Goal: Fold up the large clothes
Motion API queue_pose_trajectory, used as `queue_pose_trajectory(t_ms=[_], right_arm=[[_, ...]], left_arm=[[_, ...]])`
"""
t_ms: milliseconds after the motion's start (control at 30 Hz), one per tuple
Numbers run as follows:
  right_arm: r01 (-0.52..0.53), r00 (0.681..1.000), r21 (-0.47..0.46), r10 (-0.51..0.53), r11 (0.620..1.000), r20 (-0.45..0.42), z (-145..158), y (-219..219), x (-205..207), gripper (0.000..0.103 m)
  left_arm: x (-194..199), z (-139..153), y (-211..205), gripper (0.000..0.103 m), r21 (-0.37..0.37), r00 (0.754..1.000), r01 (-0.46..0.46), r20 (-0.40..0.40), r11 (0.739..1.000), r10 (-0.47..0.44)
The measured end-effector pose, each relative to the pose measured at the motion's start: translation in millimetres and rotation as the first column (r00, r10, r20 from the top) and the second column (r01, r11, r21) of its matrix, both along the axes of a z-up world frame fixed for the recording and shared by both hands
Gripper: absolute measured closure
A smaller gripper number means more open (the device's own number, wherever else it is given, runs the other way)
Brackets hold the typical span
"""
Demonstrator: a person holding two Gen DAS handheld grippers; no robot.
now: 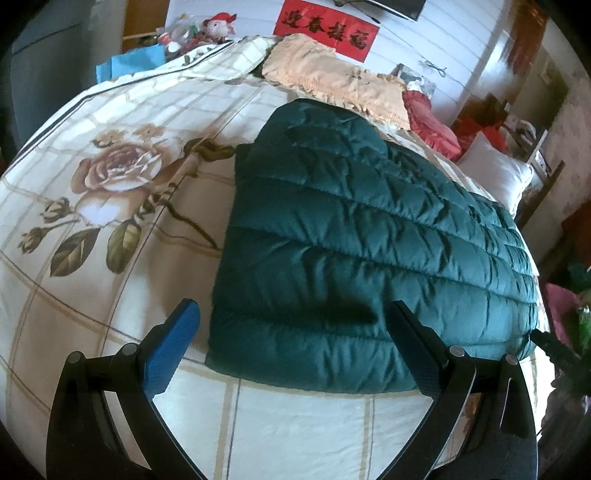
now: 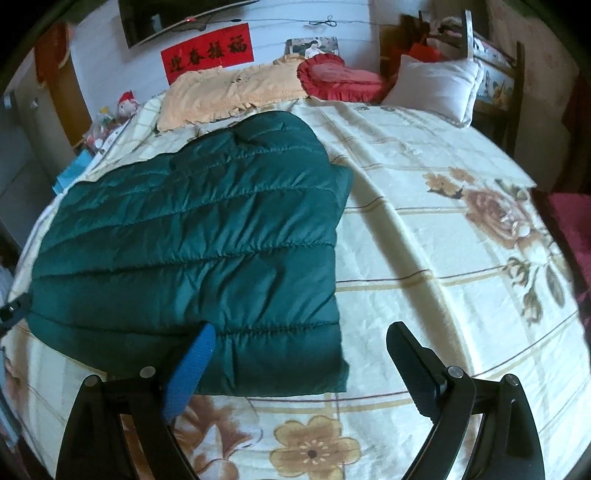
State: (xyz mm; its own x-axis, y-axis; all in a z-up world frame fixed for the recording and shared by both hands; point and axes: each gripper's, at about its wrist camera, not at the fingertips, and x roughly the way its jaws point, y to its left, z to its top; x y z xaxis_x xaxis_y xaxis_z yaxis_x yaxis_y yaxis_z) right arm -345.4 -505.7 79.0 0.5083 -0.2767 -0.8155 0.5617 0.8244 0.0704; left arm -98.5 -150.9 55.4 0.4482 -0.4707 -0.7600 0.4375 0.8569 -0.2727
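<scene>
Work surface: bed covered by a cream bedspread (image 1: 122,236) with a brown grid and printed roses
Task item: dark green quilted down jacket (image 1: 369,240), lying flat on the bedspread in a roughly rectangular bundle, quilting seams running across it
Jacket position, left wrist view: right of centre, near hem edge facing the camera, far end reaching toward the pillows
Jacket position, right wrist view: left of centre, with bare bedspread to its right
Left gripper (image 1: 291,317): jaws spread wide, nothing clamped; the near left corner of the jacket lies between the 2 fingers; the blue-padded finger (image 1: 171,347) is over bare bedspread just left of the jacket edge, the black finger (image 1: 417,350) over the jacket hem; contact with the fabric cannot be told
Right gripper (image 2: 301,341): jaws spread wide, nothing clamped; the near right corner of the jacket lies between the fingers; the blue-padded finger (image 2: 190,369) overlaps the jacket hem, the black finger (image 2: 413,369) is over bare bedspread to the right
Head of bed: peach frilled cover (image 2: 232,92), red heart-shaped cushion (image 2: 336,77), white pillow (image 2: 439,85)
Wall: red banner with black characters (image 2: 207,51)
Far left bedside: plush toy with red hat (image 1: 219,26) among small clutter
</scene>
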Motion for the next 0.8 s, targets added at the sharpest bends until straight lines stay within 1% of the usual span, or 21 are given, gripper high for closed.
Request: queue_pose_trajectory(t_ms=[200,333,567,633,800], right_arm=[[-0.001,1.000,-0.034,0.000,0.999,-0.011,4.6,4.3,0.4,0.010],[-0.011,1.000,-0.032,0.010,0.999,-0.007,6.2,5.9,1.2,0.010],[-0.013,1.000,-0.016,0.013,1.000,-0.010,1.8,1.8,4.1,0.010],[-0.014,1.000,0.003,0.014,1.000,-0.013,-2.5,-1.5,6.0,0.009],[-0.024,1.000,0.053,0.024,0.998,0.005,-10.3,-8.6,10.4,0.008]], left_arm=[[-2.2,0.9,2.6,0.002,0.002,1.000,0.001,0.012,1.000,-0.001],[-3.7,1.3,2.2,0.002,-0.006,1.000,0.019,0.020,1.000,-0.019],[2.6,-8.1,4.4,0.002,-0.071,0.999,0.026,-0.035,0.997,-0.028],[5.2,-10.9,2.7,0.002,-0.078,0.999,0.028,-0.042,0.997,-0.031],[14.9,-21.1,-2.6,0.002,-0.106,0.995,0.032,-0.092,0.994,-0.042]])
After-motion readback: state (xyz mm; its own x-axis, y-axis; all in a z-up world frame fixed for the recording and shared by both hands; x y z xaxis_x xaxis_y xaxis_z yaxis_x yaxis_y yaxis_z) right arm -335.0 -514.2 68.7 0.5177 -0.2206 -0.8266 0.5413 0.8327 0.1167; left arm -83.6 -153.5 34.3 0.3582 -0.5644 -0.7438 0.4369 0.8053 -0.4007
